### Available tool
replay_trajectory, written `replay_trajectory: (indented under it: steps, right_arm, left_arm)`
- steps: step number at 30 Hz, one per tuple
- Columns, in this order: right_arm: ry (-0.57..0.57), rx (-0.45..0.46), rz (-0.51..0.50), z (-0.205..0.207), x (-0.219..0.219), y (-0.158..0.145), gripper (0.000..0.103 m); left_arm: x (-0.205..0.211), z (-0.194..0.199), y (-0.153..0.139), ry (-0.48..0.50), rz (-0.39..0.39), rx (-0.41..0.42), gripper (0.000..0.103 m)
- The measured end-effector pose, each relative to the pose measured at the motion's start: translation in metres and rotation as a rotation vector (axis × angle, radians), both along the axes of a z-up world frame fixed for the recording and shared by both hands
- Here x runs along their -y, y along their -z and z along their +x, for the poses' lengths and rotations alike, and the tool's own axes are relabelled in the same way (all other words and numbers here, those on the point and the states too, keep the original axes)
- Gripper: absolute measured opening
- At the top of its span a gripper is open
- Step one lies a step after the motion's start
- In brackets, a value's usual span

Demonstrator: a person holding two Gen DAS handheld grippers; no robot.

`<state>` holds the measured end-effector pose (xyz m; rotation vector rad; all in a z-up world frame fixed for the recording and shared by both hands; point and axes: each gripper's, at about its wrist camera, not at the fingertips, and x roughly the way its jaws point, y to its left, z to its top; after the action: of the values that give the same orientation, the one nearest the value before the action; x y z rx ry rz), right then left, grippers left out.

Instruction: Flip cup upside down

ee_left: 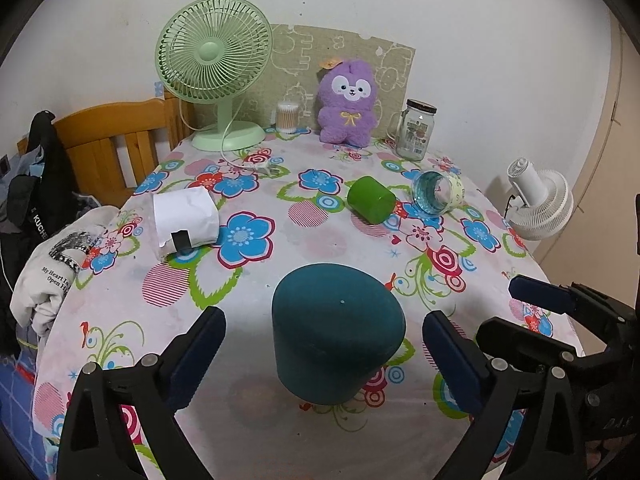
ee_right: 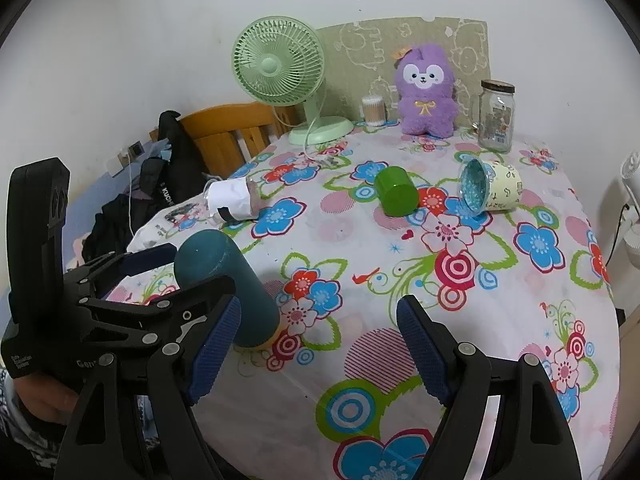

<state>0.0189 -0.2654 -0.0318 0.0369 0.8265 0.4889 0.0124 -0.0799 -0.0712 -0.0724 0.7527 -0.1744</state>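
The teal cup (ee_left: 336, 332) stands inverted on the counter (ee_left: 280, 432), closed base up, rim on the floral cloth. The left gripper (ee_left: 324, 360) is spread wide with one blue pad on each side of the teal cup; neither pad touches it, and it holds nothing. The right gripper (ee_right: 320, 348) is equally wide apart and empty, positioned beside the teal cup over bare cloth.

Cup count: four. Beyond the teal cup, three lie on their sides: one green cup (ee_left: 371, 199), one patterned cup (ee_left: 438, 197) with a blue interior just beside the green one, and one paper-wrapped clear cup (ee_left: 186, 218) well apart from both.

Behind the green cup stand one green fan (ee_left: 216, 68), one purple plush toy (ee_left: 349, 104), one glass jar (ee_left: 414, 130) and one cotton swab container (ee_left: 287, 117).
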Motion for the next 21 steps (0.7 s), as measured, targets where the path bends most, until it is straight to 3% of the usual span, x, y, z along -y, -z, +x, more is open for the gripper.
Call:
replay_trajectory:
  steps: [21]
  right_arm:
    - [-0.041,0.075,0.019,-0.002,-0.018,-0.030,0.082]
  left_arm:
    - [-0.019,-0.011,-0.028,-0.043,-0.012,0.081,0.101]
